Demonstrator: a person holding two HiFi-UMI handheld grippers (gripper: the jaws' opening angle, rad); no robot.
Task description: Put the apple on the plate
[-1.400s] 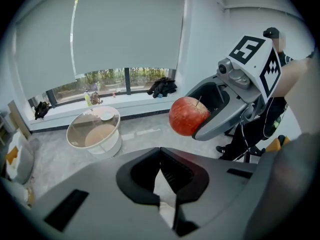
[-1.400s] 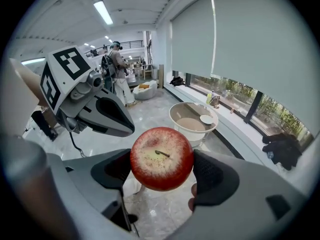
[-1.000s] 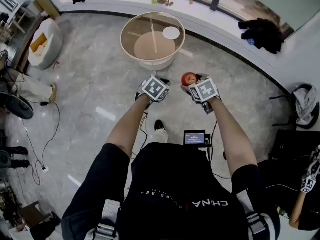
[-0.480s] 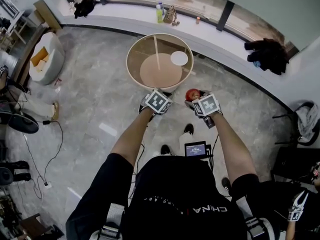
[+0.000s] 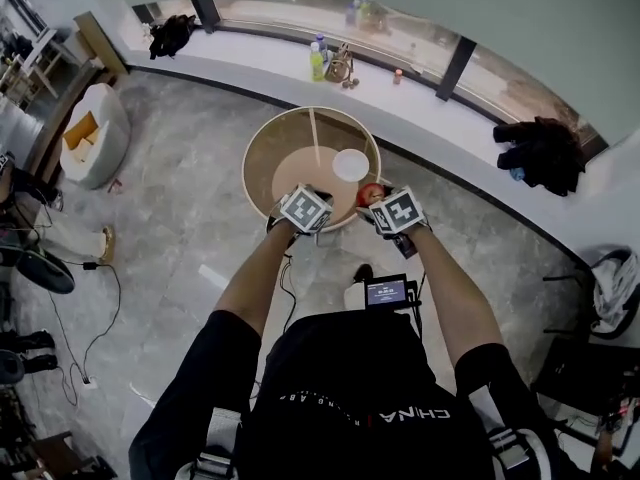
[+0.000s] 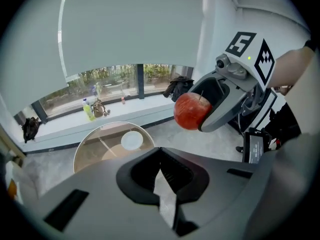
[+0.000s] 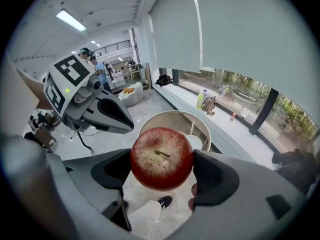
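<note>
A red apple (image 7: 161,158) sits clamped between the jaws of my right gripper (image 7: 162,170), stem facing the camera. In the head view the apple (image 5: 372,195) hangs over the near rim of a round glass-topped table (image 5: 262,148). The small white plate (image 5: 351,165) lies on that table just beyond the apple. My left gripper (image 5: 301,196) is beside the right one, over the same rim, jaws together and holding nothing. From the left gripper view I see the apple (image 6: 191,111) in the right gripper (image 6: 212,115), with the plate (image 6: 131,140) below and to the left.
A white window ledge (image 5: 430,118) curves behind the table, carrying bottles (image 5: 318,62) and a black coat (image 5: 540,153). A white armchair (image 5: 88,133) stands at the left, with cables (image 5: 95,298) on the marble floor. A small screen (image 5: 386,292) hangs at the person's waist.
The person has walked up to the table. Both grippers now reach its near rim, and the apple, still held, has come close to the plate.
</note>
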